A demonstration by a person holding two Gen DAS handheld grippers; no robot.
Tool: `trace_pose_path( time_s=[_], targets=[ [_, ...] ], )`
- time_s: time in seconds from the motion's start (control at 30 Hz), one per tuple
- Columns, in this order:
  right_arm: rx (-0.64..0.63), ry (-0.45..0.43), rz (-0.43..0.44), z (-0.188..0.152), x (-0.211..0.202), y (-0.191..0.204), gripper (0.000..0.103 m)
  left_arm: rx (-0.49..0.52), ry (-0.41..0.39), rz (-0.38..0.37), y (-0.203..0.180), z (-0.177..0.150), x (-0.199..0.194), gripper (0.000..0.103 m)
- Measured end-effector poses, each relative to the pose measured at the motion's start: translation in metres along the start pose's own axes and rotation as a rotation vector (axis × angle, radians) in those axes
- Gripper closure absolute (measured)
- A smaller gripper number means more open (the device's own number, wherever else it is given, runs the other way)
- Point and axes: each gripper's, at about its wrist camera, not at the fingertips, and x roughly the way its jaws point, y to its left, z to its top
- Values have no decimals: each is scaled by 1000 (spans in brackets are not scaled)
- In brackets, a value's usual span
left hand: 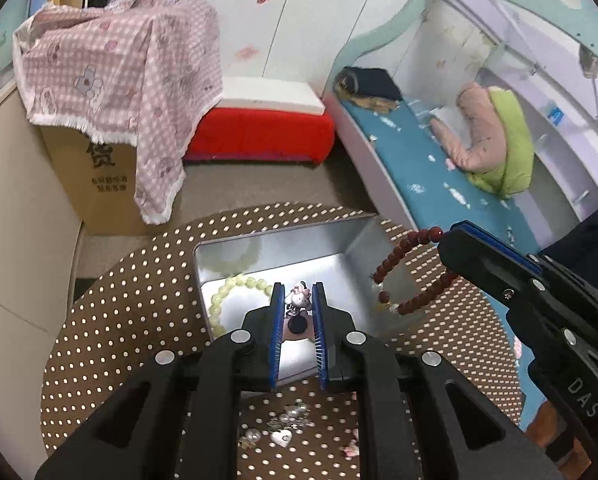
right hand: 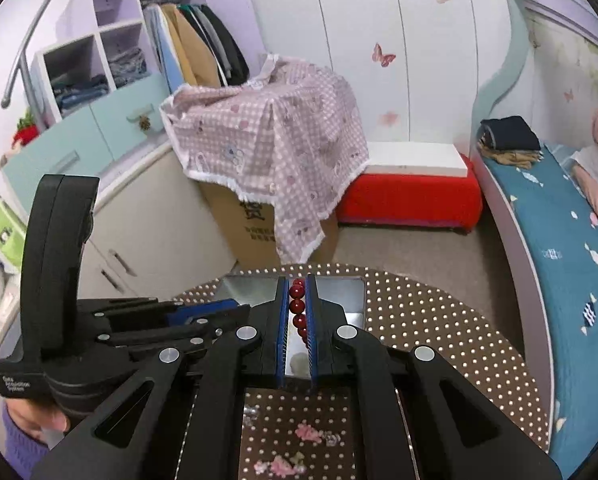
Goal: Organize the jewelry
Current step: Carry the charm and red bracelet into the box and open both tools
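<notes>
Left gripper (left hand: 297,300) pinches charm (left hand: 297,298); right gripper (right hand: 297,300) apparently clamps red bracelet (right hand: 297,307).

Your bench (left hand: 139,320) is brown with pale polka dots, and the tin (left hand: 259,256) on it is bare silver. Your left tool (left hand: 297,304) is black with blue pads, your right tool (right hand: 297,312) the same. Its bracelet (left hand: 403,276) is dark red; the other bracelet (left hand: 235,292) is pale green. The draped cloth (left hand: 119,64) is pink-and-white check.
</notes>
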Motion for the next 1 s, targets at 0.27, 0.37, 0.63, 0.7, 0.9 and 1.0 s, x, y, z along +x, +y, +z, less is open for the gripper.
trace_pose_path(
  time_s=[0.27,0.37,0.63,0.7,0.9,1.0],
  targets=[
    [-3,59,-8,-14,29,1,94,7,25,53,5,-9,19,91],
    [-1,71,-13,-17,33,0,94,10,25,55,2,-9,19,90],
    [5,92,-14,-24,39,-2,94,3,21,70,1,-11,18,90],
    [7,97,-13,-25,40,-1,94,2,18,68,1,-11,15,90],
    [14,104,-9,-30,40,1,94,5,1,73,1,-14,6,82],
    [19,101,-4,-31,37,3,92,11,-10,89,-2,-16,1,79]
  ],
)
